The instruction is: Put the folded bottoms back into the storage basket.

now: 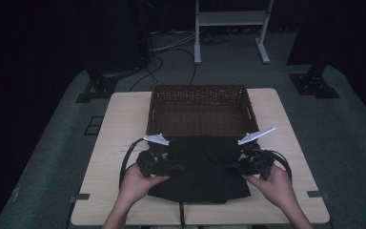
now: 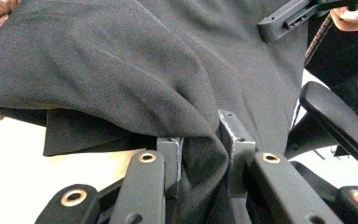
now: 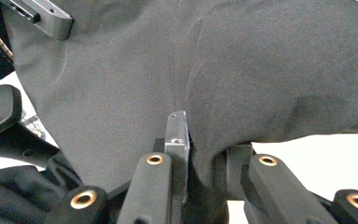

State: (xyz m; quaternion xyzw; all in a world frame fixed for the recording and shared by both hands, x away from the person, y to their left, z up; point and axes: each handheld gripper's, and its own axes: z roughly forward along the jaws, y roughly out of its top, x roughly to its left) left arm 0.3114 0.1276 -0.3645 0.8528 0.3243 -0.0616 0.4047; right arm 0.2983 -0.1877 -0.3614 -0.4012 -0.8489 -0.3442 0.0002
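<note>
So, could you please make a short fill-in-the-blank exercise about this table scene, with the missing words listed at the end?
1. Both grippers are shut on the black ____, the left gripper at one side and the right gripper at the other.
2. Beyond the cloth, at the table's far edge, stands a brown woven ____.
3. The basket has ____ inside it.
4. The table top is made of light ____.

Missing words: cloth; basket; nothing; wood
</note>
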